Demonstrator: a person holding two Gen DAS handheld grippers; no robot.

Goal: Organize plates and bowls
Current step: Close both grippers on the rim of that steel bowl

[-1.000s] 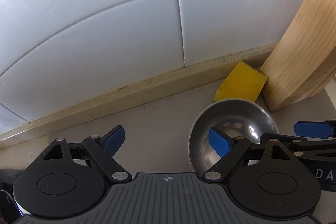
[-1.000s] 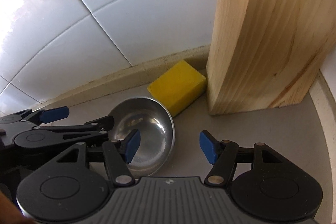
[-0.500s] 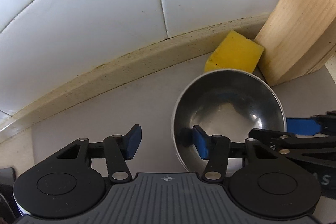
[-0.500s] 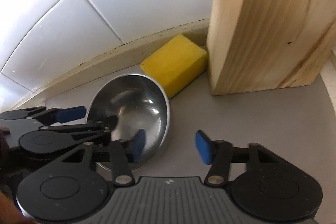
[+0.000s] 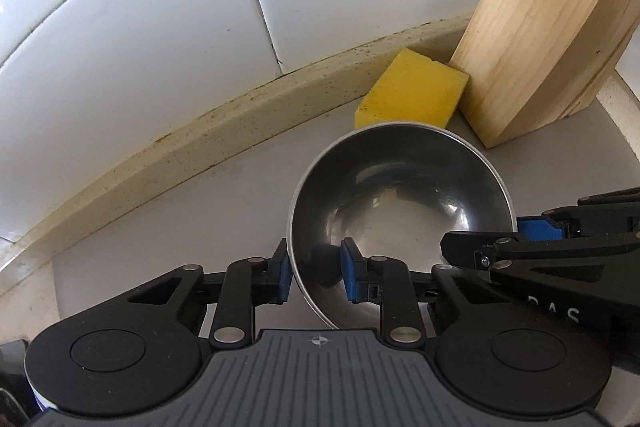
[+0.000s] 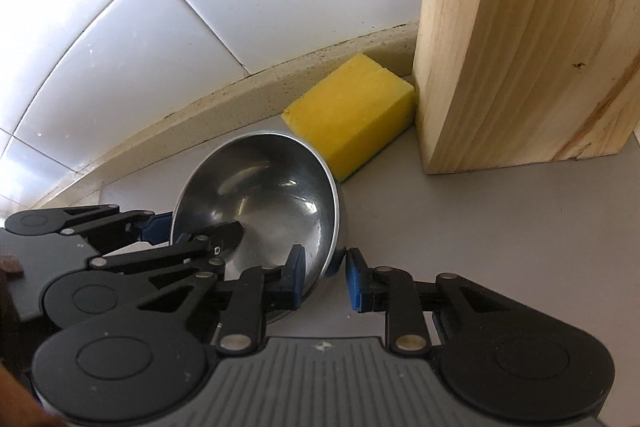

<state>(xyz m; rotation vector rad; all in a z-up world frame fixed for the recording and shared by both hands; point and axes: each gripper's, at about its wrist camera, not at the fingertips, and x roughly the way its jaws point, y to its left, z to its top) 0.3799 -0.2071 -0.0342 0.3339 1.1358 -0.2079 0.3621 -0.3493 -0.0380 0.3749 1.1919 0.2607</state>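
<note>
A steel bowl [image 5: 400,203] sits on the grey counter [image 5: 160,239], close to the tiled wall. My left gripper [image 5: 316,277] straddles its left rim, one blue pad outside and one inside. Its jaws are closing, with both pads against the wall of the bowl. In the right wrist view the bowl [image 6: 260,187] has its right rim between the pads of my right gripper [image 6: 324,279], which is shut on it. The inner pad is inside the bowl and the outer pad is on the counter side. Each gripper also shows at the edge of the other's view.
A yellow sponge [image 6: 352,115] lies just behind the bowl against a beige ledge [image 5: 200,147] under the white tiles. A thick wooden block [image 6: 520,47] stands upright to the right of the sponge. Bare grey counter [image 6: 480,219] lies right of the bowl.
Both grippers have come down over the bowl. Their jaws have gone from wide apart to closed on opposite sides of its rim.
</note>
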